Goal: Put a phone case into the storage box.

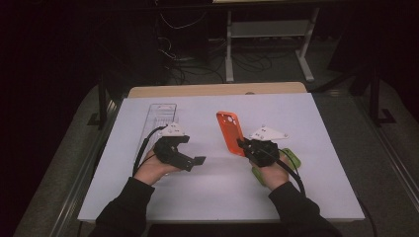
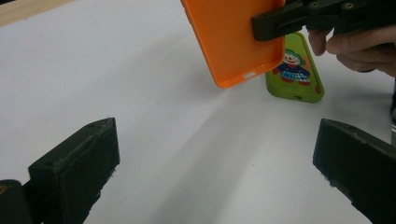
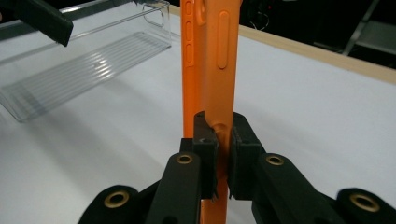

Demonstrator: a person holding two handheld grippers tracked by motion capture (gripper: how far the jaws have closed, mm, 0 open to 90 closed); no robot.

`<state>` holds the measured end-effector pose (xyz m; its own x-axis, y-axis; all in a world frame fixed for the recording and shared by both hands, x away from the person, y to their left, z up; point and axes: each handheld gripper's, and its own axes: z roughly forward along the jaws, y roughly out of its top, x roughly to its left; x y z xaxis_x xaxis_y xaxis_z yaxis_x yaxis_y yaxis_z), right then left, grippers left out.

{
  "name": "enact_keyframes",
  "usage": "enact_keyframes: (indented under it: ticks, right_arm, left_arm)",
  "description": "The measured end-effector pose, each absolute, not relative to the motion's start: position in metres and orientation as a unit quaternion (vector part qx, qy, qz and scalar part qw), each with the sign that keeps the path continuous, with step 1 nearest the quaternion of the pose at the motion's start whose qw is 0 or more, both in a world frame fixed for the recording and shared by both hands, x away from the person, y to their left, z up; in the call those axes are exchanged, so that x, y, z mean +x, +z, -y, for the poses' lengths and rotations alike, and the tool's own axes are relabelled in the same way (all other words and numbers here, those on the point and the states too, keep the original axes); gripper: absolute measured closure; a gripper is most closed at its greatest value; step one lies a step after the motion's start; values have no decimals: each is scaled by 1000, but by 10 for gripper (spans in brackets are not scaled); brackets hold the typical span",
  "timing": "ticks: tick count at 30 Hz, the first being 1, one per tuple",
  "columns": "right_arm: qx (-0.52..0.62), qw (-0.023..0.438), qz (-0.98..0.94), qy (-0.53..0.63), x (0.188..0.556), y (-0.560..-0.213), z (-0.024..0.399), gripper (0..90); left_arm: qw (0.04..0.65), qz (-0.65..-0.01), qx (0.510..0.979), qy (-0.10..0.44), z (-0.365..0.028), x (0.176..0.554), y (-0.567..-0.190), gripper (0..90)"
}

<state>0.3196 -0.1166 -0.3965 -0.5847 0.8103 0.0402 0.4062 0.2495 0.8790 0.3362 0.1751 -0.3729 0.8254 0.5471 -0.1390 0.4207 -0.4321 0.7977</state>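
Observation:
An orange phone case (image 1: pixel 230 132) is held off the white table sheet, pinched at its near edge by my right gripper (image 1: pixel 245 145). In the right gripper view the two black jaws squeeze the case's thin wall (image 3: pixel 215 84), which stands edge-on and upright. The left gripper view shows the same orange case (image 2: pixel 233 39) with the right gripper's jaw across it. A green phone case with a clown picture (image 2: pixel 294 70) lies flat on the sheet under my right hand (image 1: pixel 291 159). My left gripper (image 1: pixel 197 161) rests at the left, its jaws wide apart with nothing between them.
A clear plastic tray (image 1: pixel 160 118) with ribbed walls lies at the back left of the white sheet (image 1: pixel 207 197); it also shows in the right gripper view (image 3: pixel 84 65). A wooden table edge (image 1: pixel 217 89) runs behind the sheet. Cables and a metal frame stand beyond.

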Motion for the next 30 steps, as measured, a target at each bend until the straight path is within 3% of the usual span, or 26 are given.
enact_keyframes:
  ticks: [5,15,30]
  right_arm:
    - [432,185,-740,482,318,-399,115,819]
    - [417,189,-742,489,303,-403,89,819]
    - [399,169,-755,492,289,-409,62,816]
  left_arm:
    - [458,-296,835,75,-175,337,-371,0]
    - [495,-313,806,80,-171,333,-369,0]
    - [503,-325,796,85,-166,332,-375,0]
